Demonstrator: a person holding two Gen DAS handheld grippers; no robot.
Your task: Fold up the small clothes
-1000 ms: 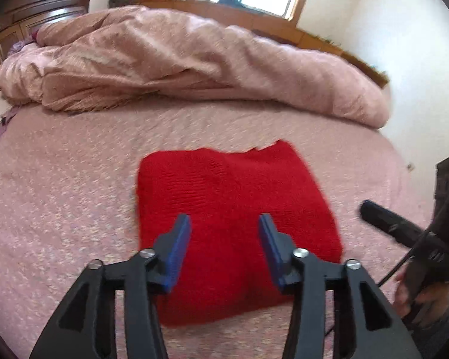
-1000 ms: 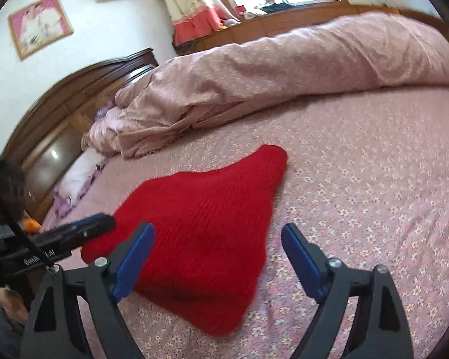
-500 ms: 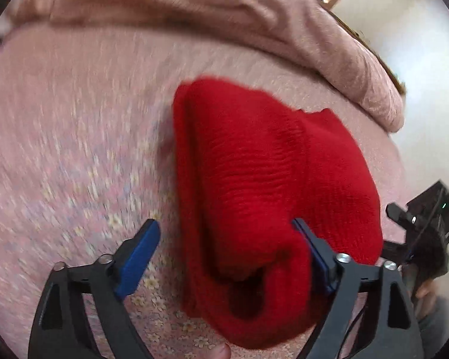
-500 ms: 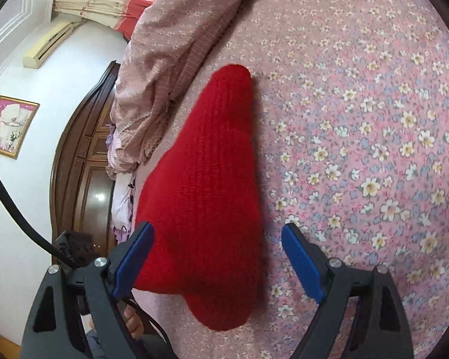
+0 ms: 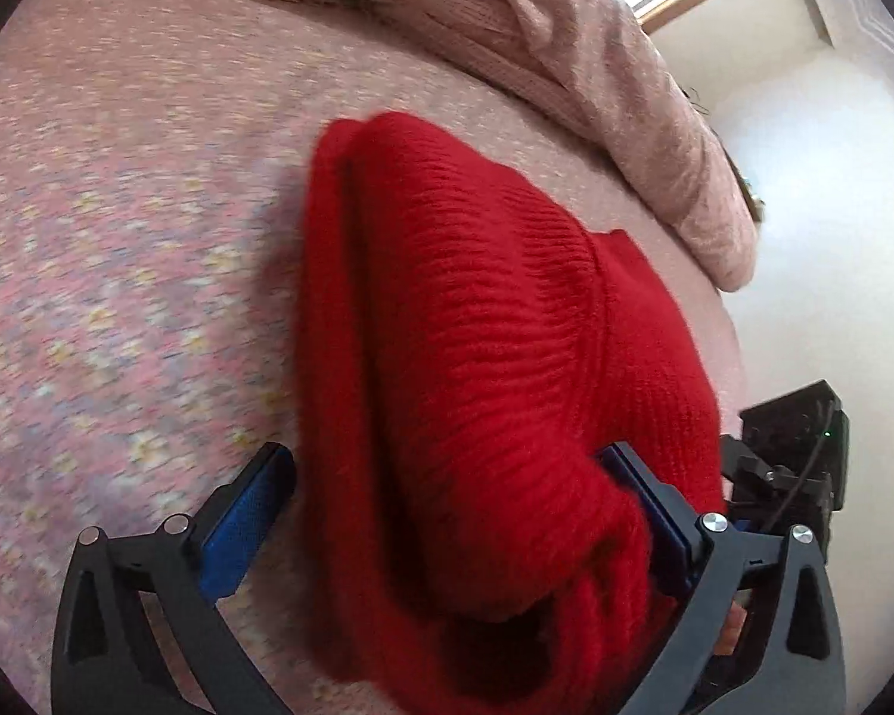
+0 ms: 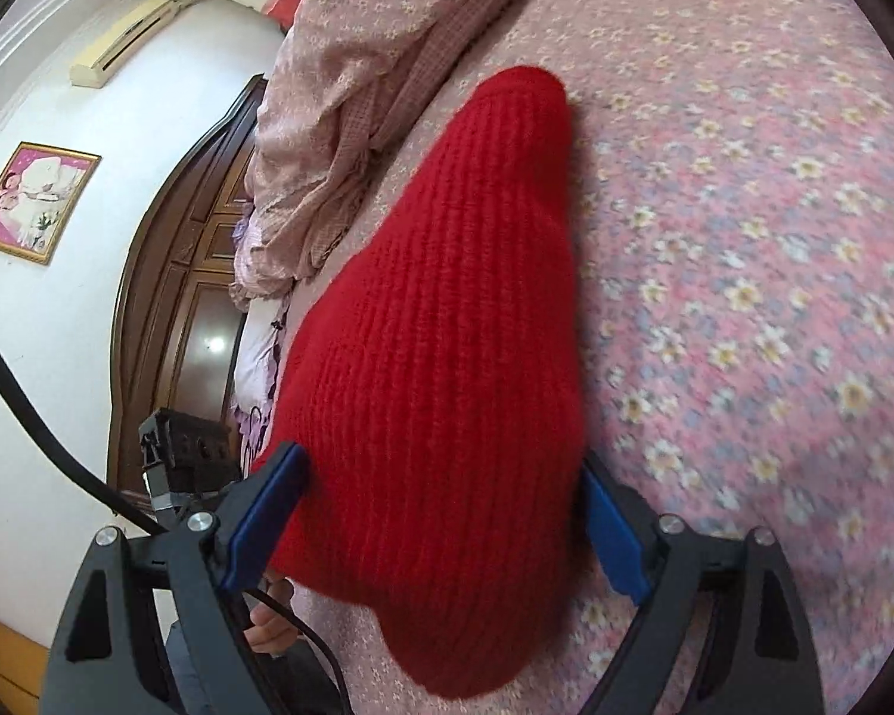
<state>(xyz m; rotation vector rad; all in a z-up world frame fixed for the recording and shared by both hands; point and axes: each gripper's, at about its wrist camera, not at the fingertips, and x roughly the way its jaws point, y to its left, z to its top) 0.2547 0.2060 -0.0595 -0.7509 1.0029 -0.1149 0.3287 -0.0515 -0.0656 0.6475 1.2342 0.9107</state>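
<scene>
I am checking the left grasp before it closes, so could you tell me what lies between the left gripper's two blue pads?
In the left wrist view, the near end of the folded red knit garment lies between the left gripper's widely spread pads, bunched against the right-hand one.

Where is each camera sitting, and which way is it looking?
Left wrist view: sits on the left gripper, looks down along its open fingers at the red knitted garment on the flowery bedspread; the right gripper shows at the right edge.
Right wrist view: sits on the right gripper, open, looking down at the same garment; a hand shows bottom left.
Both share the garment, the bedspread and the pink quilt.
</scene>
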